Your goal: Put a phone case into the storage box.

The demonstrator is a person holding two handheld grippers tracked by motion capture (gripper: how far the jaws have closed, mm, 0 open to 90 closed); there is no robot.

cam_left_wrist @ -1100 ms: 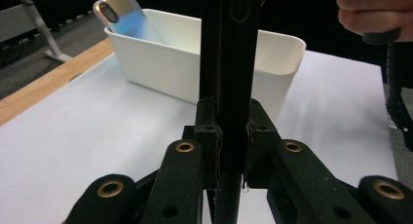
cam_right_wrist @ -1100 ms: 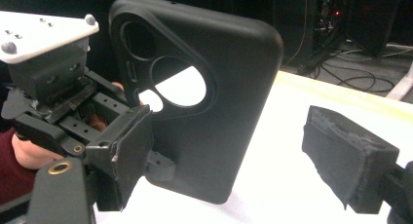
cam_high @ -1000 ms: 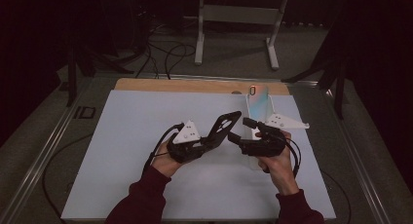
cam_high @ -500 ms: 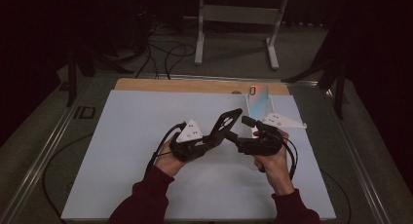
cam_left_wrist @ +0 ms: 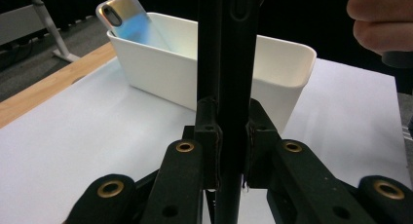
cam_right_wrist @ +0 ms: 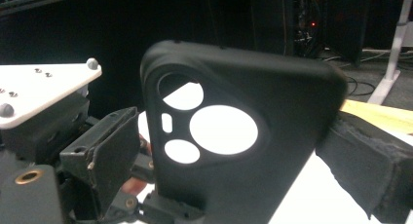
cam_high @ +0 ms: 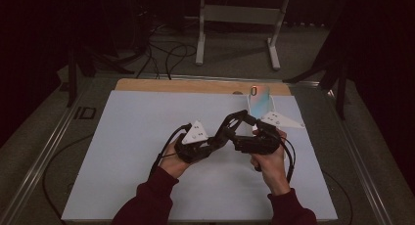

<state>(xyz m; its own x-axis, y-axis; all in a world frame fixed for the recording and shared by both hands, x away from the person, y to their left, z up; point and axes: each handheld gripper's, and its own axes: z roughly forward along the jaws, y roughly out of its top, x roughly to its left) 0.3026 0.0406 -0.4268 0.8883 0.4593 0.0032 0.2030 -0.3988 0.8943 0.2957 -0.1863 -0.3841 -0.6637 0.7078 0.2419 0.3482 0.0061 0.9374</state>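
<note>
my left gripper [cam_left_wrist: 229, 156] clamped on black phone case [cam_right_wrist: 234, 136] edge, frame centre | right gripper [cam_high: 240, 132] jaws either side of it, grip unclear | phone [cam_left_wrist: 127, 17] waits in white bin [cam_left_wrist: 272, 73], upper left, for fitting

Lab / recording rig, not a home. Dark room, black surroundings past the table. White sheet [cam_high: 147, 151] covers a work table with a bare wooden edge [cam_high: 195, 86] at the far side and metal rails [cam_high: 44, 151] along its flanks. Loose cables [cam_high: 166, 54] run over grey carpet floor. A metal stand base [cam_high: 240, 19] sits beyond the table. Rack gear with a small lit LED [cam_right_wrist: 312, 24] shows in the background.
</note>
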